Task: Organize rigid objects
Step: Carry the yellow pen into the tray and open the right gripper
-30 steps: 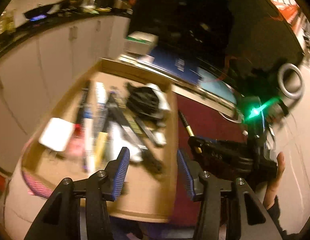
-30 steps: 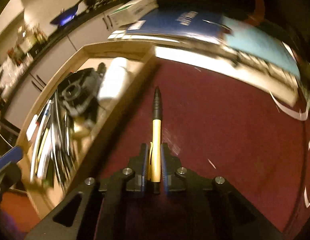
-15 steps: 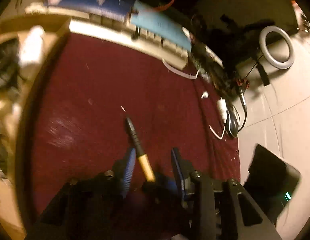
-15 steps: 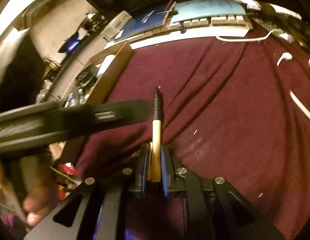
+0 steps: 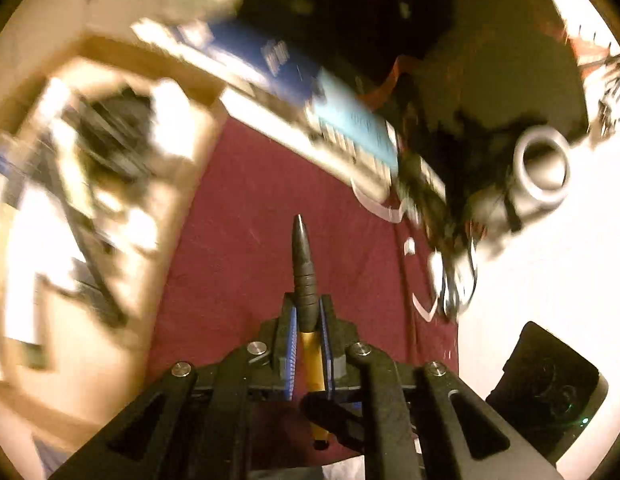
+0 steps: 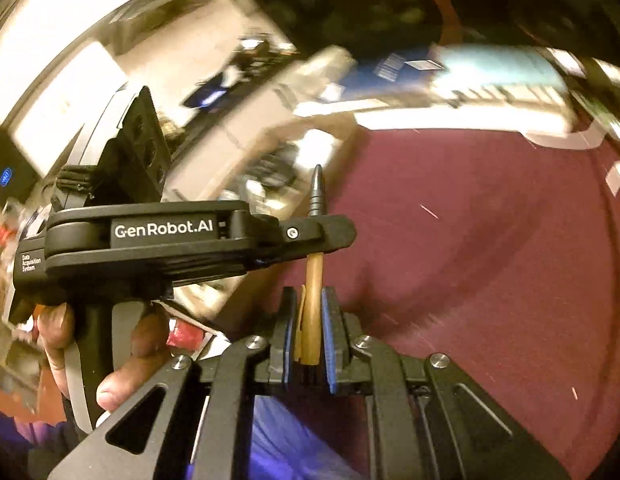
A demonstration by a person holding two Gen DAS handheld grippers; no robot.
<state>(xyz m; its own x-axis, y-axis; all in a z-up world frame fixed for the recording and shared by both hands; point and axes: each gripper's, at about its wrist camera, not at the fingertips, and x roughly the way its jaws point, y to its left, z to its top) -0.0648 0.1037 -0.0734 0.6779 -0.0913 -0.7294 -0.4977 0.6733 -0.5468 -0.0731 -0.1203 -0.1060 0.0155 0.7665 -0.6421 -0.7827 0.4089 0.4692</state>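
Observation:
A pen with a gold barrel and black ribbed tip (image 5: pixel 304 268) is held over the maroon cloth (image 5: pixel 246 220) by both grippers at once. My left gripper (image 5: pixel 308 316) has its jaws closing tight on the pen where black tip meets gold barrel, and the pads press on it. From the right wrist view, the left gripper (image 6: pixel 329 236) crosses from the left and clamps the pen (image 6: pixel 313 280) above my right gripper (image 6: pixel 308 300), which is shut on the gold barrel. The pen's tip (image 6: pixel 317 184) points away from both cameras.
A cardboard box (image 5: pixel 110 340) holding several blurred tools and stationery lies left of the cloth. Blue books and a keyboard (image 5: pixel 310 92) line the far edge. A ring light (image 5: pixel 541 168), cables and a black device (image 5: pixel 545 392) sit at the right. A person's hand (image 6: pixel 122 360) holds the left gripper's handle.
The left gripper swung from over the box to the pen and shut on it. The right gripper kept its grip and lifted the pen off the cloth.

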